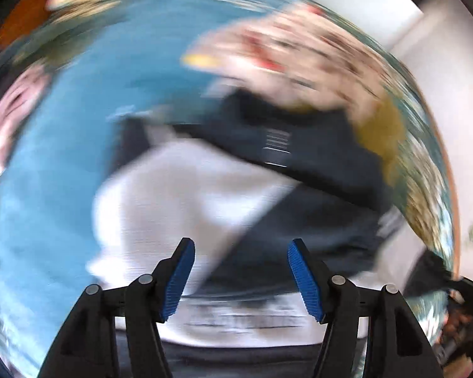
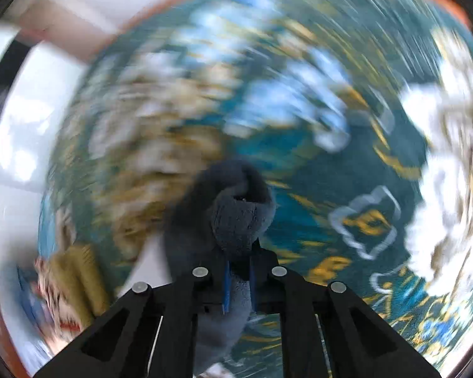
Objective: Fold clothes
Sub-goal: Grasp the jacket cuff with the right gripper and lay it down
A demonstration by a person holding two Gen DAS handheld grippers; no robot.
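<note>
— What's the right gripper (image 2: 239, 278) holding?

— A bunch of dark grey fleecy cloth (image 2: 236, 214), pinched tight between its blue ribbed pads (image 2: 226, 286); the soft fabric bulges up in a rounded fold above the fingers, over a teal patterned cover (image 2: 315, 163) with gold and white shapes.

— And the left gripper (image 1: 241, 278)?

— Spread wide, nothing between its pads. Below it lie a white garment (image 1: 179, 201) and a dark garment (image 1: 315, 170), both smeared by blur, on a plain blue surface (image 1: 63, 173).
</note>
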